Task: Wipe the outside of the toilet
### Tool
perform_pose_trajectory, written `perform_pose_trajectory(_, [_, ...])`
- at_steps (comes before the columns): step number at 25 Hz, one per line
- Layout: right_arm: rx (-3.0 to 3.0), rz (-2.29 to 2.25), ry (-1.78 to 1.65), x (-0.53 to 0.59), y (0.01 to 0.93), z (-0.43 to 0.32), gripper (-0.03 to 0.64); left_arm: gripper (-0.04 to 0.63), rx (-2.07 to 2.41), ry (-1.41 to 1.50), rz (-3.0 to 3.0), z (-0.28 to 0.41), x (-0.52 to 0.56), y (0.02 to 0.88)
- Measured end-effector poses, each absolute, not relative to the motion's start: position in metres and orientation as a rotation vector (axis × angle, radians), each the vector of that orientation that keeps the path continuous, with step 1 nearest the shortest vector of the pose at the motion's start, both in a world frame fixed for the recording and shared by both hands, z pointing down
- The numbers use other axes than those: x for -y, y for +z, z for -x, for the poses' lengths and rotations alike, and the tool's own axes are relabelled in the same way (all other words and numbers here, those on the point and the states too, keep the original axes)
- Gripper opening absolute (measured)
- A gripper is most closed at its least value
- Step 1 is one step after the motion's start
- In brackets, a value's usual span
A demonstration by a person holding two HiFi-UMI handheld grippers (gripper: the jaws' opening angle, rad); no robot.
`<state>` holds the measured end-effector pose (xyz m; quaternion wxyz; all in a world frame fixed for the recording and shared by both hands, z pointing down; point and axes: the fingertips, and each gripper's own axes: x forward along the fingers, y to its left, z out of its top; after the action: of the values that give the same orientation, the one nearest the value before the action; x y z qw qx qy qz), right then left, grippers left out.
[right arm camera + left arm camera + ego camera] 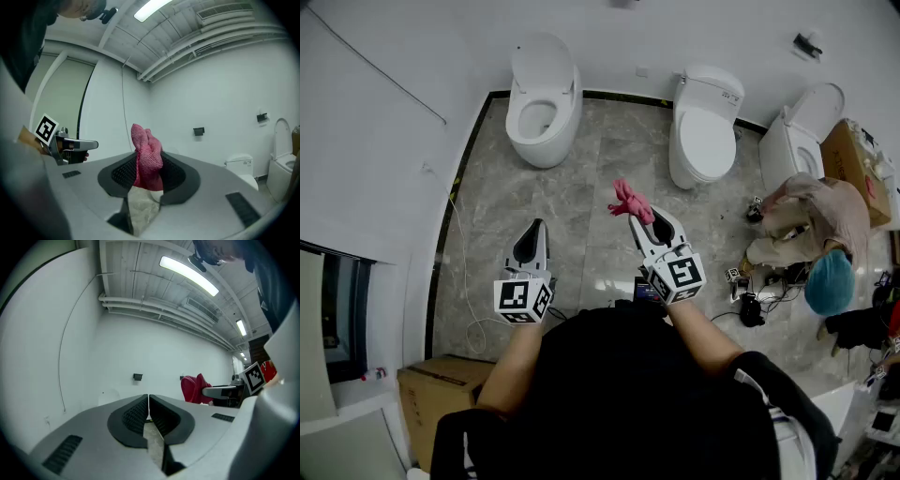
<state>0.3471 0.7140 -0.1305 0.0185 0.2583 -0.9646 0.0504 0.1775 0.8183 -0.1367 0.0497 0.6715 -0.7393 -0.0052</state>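
Pink cloth (630, 201) sits clamped between right gripper (649, 218) jaws; left gripper (534, 228) jaws together.

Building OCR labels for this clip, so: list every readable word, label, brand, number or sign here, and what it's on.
None reads clearly in any view.
Label on the middle toilet tank: too small to read.
Marker cube on the left claw, same on the right claw: square patterns only, no words.
Cloth in the right claw: no tag visible.
Cardboard box: no legible print.
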Motion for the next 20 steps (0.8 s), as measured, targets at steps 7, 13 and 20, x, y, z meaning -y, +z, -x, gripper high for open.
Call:
perform_pose_trajectory(7, [2.98, -0.86, 0.144, -0.731, -0.121, -0.345, 0.141, 0.02, 2.222, -0.055, -2.076, -0.163, -0.841, -0.14])
perform_pose_trajectory(13, [2.985, -0.881, 0.232, -0.731, -0.116, -0.344, 0.143, 0.02, 2.134, -0.066, -2.168, -0.16, -0.851, -0.136])
perform_pose_trajectory(20, [2.979, -0.927, 0.223, -0.732, -0.118, -0.359, 0.144, 0.02, 2.065, -0.153, -2.166, -0.157, -0.848, -0.118])
